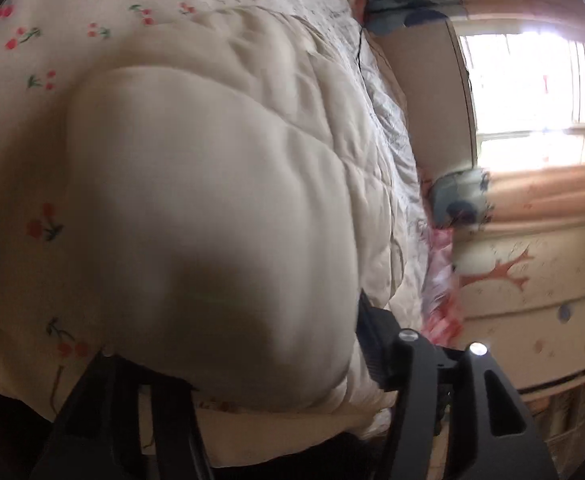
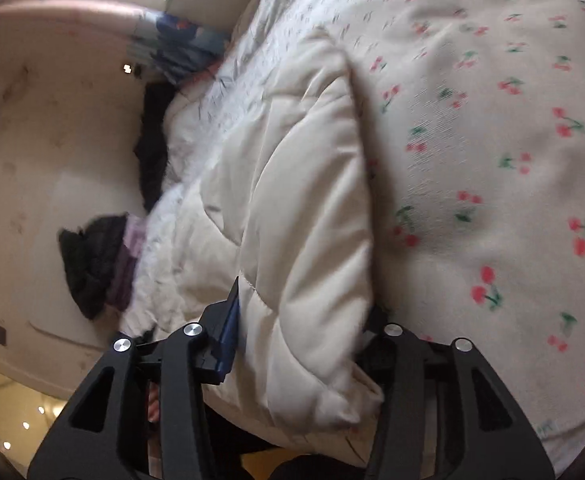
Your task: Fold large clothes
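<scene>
Cherry-print bedding (image 2: pixel 492 128) covers the bed, with a cream padded coat (image 2: pixel 292 208) lying on it. Left gripper (image 1: pixel 232 360) and right gripper (image 2: pixel 300 340) each clamp a thick fold of that coat at its near edge.

Cream quilted garment (image 2: pixel 292 200): soft padded cloth, smooth with a faint sheen, stitched into puffy panels. Bed sheet (image 2: pixel 492 140): matt woven cotton, cherry print. Right gripper (image 2: pixel 296 344) and left gripper (image 1: pixel 232 360): matt black plastic arms, shiny bare-metal screw heads (image 2: pixel 193 329). Fingers (image 2: pixel 228 336): dark, flat, slightly glossy. Dark clothes (image 2: pixel 88 256) beside the bed: matt, crumpled cloth.
</scene>
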`<state>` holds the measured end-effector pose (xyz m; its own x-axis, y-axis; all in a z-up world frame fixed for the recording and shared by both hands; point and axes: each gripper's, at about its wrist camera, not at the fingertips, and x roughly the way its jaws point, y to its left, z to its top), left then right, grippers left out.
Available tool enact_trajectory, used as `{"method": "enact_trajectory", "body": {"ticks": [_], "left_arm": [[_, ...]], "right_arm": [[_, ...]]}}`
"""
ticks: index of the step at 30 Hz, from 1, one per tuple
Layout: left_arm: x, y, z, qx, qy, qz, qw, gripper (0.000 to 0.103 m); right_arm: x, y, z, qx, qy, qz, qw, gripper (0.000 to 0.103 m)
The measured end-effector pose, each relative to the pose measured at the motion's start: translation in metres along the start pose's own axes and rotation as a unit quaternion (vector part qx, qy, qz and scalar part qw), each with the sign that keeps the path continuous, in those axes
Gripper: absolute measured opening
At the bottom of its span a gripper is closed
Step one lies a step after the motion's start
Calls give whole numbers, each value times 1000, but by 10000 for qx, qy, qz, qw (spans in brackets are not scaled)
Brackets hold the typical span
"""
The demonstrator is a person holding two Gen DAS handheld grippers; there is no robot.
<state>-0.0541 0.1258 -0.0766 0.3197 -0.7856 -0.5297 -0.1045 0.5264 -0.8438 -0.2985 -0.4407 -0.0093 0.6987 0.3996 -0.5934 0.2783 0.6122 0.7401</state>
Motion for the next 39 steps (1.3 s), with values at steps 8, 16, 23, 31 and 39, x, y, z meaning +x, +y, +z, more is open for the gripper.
{"method": "enact_trajectory", "body": {"ticks": [8, 16, 23, 31, 39], "left_arm": [[23, -14, 2, 138, 10, 77, 9999, 82], [23, -10, 29, -344, -435, 135, 9984, 83], [33, -14, 30, -113, -478, 225, 9985, 81], [32, -9, 33, -134, -498, 99, 9986, 79], [32, -6, 39, -288, -479, 74, 9984, 79]], "right_arm": [[2, 107, 42, -1583, -778, -1075, 9784, 57], [163, 128, 60, -2296, 274, -2054, 9510, 65], [189, 217, 60, -3066, -23, -2072, 9290, 70], [310, 185, 69, -2870, 951, -2817, 9106, 91], [236, 206, -4, -3445, 858, -2659, 8963, 93]]}}
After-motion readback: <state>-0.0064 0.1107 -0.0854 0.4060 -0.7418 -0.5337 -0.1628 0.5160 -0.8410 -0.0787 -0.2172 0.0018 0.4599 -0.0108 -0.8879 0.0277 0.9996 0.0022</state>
